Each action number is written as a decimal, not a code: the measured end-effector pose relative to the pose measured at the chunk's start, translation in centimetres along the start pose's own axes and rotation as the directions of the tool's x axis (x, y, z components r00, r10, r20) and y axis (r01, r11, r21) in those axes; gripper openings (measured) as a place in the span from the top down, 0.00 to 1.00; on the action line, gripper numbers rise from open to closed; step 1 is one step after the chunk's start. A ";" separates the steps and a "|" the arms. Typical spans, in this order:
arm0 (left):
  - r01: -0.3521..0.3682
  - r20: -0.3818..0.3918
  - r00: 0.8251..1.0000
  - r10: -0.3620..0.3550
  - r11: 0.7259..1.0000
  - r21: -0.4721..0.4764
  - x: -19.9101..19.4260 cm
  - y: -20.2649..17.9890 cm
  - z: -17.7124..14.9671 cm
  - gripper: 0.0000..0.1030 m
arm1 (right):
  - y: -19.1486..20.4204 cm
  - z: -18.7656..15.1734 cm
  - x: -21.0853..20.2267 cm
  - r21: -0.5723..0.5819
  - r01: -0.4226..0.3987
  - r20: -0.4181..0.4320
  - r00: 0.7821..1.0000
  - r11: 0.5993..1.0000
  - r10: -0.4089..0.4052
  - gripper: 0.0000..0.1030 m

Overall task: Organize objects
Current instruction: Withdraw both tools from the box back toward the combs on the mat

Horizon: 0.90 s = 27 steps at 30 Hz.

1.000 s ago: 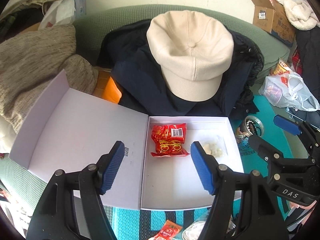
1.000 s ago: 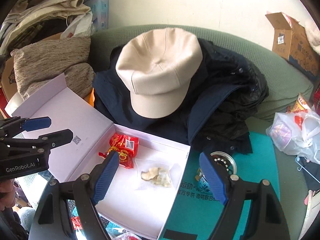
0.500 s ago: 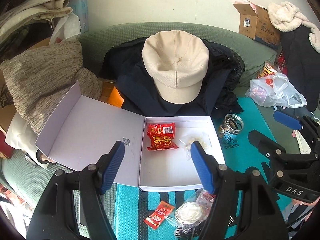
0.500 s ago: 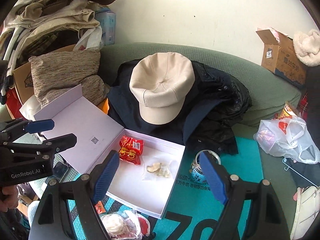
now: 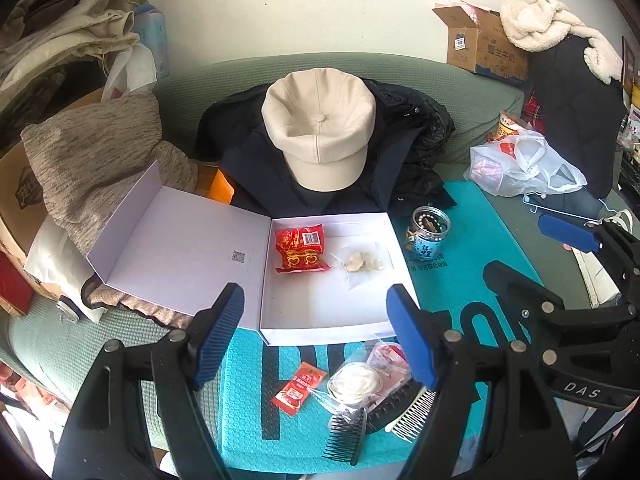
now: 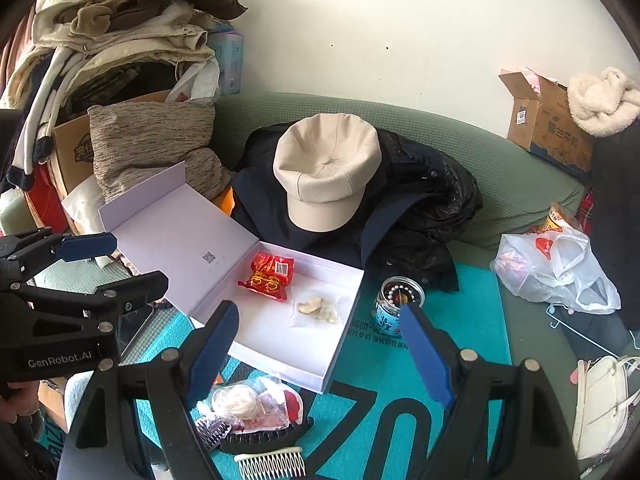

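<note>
An open white box [image 5: 320, 320] [image 6: 340, 344] lies on the teal mat, lid folded out to the left. Inside are a red snack packet [image 5: 300, 249] [image 6: 269, 276] and a clear bag of pale pieces [image 5: 365, 262] [image 6: 318, 307]. In front of the box lie a red sachet [image 5: 298, 388], a clear bag with a white coil [image 5: 356, 382] [image 6: 236, 400], a black comb [image 5: 346, 434] and a white comb [image 5: 412, 412] [image 6: 270, 464]. My left gripper [image 5: 316, 336] is open and empty, above the box's front edge. My right gripper [image 6: 320, 354] is open and empty, over the box's near corner.
A small jar of beads [image 5: 428, 234] [image 6: 398, 306] stands right of the box. A cream cap [image 5: 320, 128] [image 6: 326, 170] rests on dark jackets on the green sofa. A grey cushion [image 5: 96, 160], a plastic bag [image 5: 524, 168] and cardboard boxes [image 5: 480, 44] surround the mat.
Both grippers have pulled back and up from the box. The loose items on the mat in front of the box have come into view. Both stay open.
</note>
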<state>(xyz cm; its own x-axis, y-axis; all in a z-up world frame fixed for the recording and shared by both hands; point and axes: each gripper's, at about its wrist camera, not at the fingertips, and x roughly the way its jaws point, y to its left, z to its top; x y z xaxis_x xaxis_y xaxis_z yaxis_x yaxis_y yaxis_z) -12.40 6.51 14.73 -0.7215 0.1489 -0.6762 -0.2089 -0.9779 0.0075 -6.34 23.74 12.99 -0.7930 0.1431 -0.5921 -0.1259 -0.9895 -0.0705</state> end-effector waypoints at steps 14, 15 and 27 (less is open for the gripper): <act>0.033 -0.040 0.999 -0.033 0.999 0.001 -2.7 -1.5 -5.7 0.29 | 0.8 -5.9 -2.5 0.009 -0.002 -0.040 0.999 1.000 0.003 0.20; 0.037 -0.046 0.998 -0.037 0.999 -0.002 -2.7 -1.6 -6.2 0.29 | 0.9 -6.3 -2.5 0.012 -0.003 -0.046 0.999 1.000 0.004 0.20; 0.080 -0.115 0.990 -0.084 0.996 -0.040 -2.5 -1.3 -11.8 0.30 | 1.3 -11.0 -2.5 0.045 -0.028 -0.095 0.995 0.999 0.032 0.19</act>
<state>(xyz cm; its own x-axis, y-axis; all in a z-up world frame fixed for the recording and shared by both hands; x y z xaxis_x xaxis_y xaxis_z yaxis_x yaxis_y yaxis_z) -2.55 5.64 7.74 -0.6209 0.2132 -0.7544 -0.2394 -0.9679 -0.0765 2.00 21.87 5.56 -0.7364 0.1092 -0.6677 -0.1305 -0.9913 -0.0182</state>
